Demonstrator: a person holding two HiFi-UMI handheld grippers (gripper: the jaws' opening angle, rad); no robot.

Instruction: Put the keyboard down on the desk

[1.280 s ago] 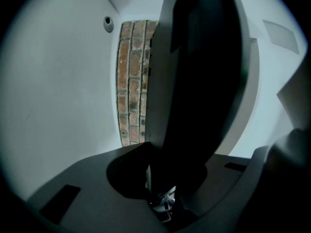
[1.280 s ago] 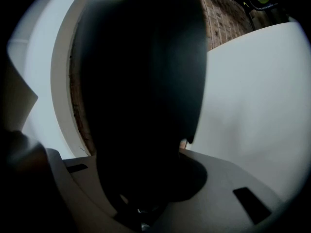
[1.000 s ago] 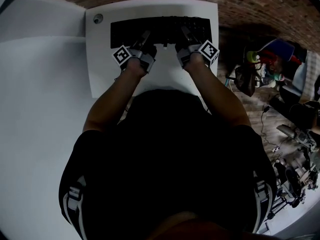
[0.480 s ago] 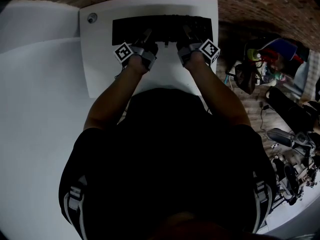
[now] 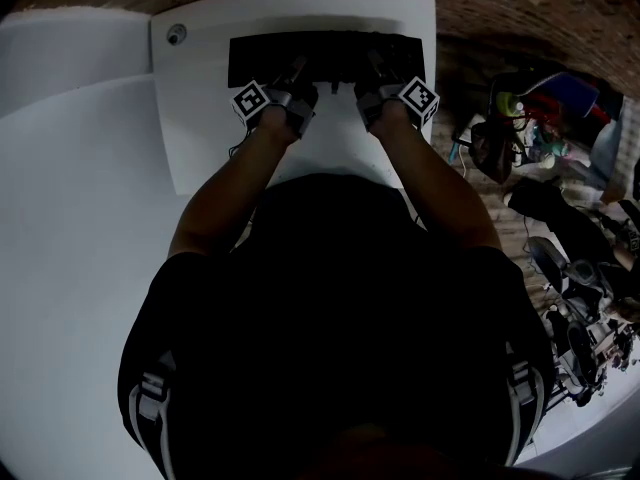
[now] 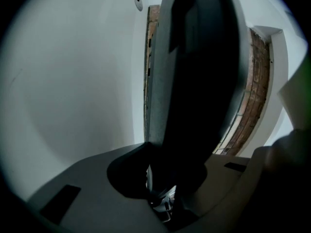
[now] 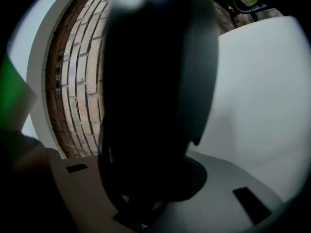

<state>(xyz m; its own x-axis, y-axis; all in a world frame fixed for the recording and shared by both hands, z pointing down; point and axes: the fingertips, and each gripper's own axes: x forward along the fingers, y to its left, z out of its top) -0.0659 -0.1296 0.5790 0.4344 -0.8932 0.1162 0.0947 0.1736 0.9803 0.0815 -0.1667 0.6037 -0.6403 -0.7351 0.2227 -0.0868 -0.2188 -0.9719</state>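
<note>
The black keyboard (image 5: 325, 58) lies lengthways across the far part of the white desk (image 5: 200, 128), held by its near edge from both sides. My left gripper (image 5: 297, 76) is shut on its left half and my right gripper (image 5: 370, 71) on its right half. In the left gripper view the keyboard (image 6: 194, 72) stands edge-on between the jaws of the left gripper (image 6: 165, 178). The right gripper view shows the same keyboard (image 7: 155, 81) as a dark slab clamped in the right gripper (image 7: 146, 188). I cannot tell whether it touches the desk.
A small round grey fitting (image 5: 177, 35) sits at the desk's far left corner. Brick floor (image 5: 500, 8) runs round the desk's far and right sides. Bags, a green bottle (image 5: 510, 103) and cables clutter the floor on the right. A white surface (image 5: 70, 248) spreads to the left.
Keyboard, desk and both grippers sit slightly higher in the head view than a second ago. Both grips look the same.
</note>
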